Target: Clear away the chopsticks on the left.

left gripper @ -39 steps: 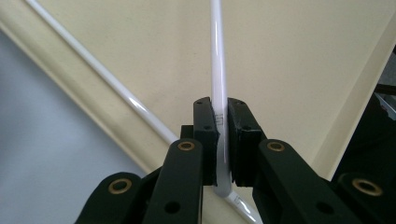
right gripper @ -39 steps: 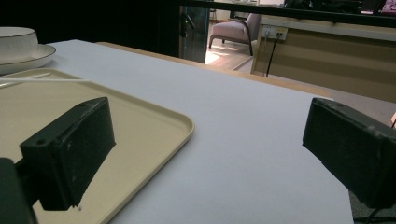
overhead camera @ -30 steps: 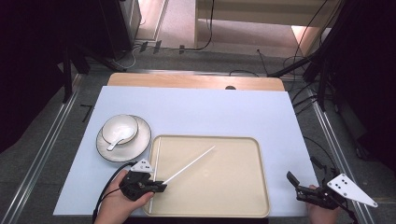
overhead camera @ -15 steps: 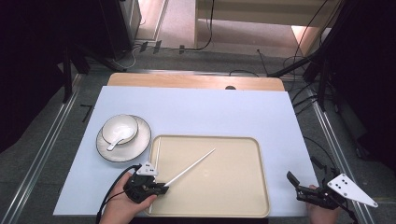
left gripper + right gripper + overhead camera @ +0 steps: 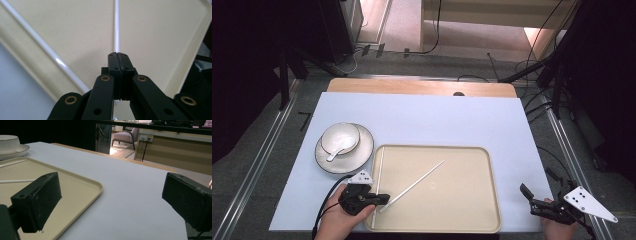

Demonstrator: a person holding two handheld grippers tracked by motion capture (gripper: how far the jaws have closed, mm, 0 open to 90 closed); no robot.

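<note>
A beige tray (image 5: 462, 220) lies at the near middle of the white table. Two white chopsticks are in it. One chopstick (image 5: 417, 182) runs diagonally across the tray, and my left gripper (image 5: 385, 199) is shut on its near end at the tray's near left corner. In the left gripper view this chopstick (image 5: 116, 25) runs straight ahead from the shut jaws. The other chopstick (image 5: 378, 180) lies loose along the tray's left rim (image 5: 37, 42). My right gripper (image 5: 532, 200) stands open and holds nothing, over the table right of the tray (image 5: 80, 180).
A white bowl (image 5: 341, 137) with a spoon (image 5: 334, 154) sits on a plate (image 5: 362, 152) left of the tray's far corner. The table's right edge and a metal rail (image 5: 569, 165) are close to the right gripper. Cables lie on the floor beyond the table.
The left gripper has barely shifted, and the held chopstick's near end sits a little closer to the near edge. A second chopstick now shows along the left rim. The right gripper is still.
</note>
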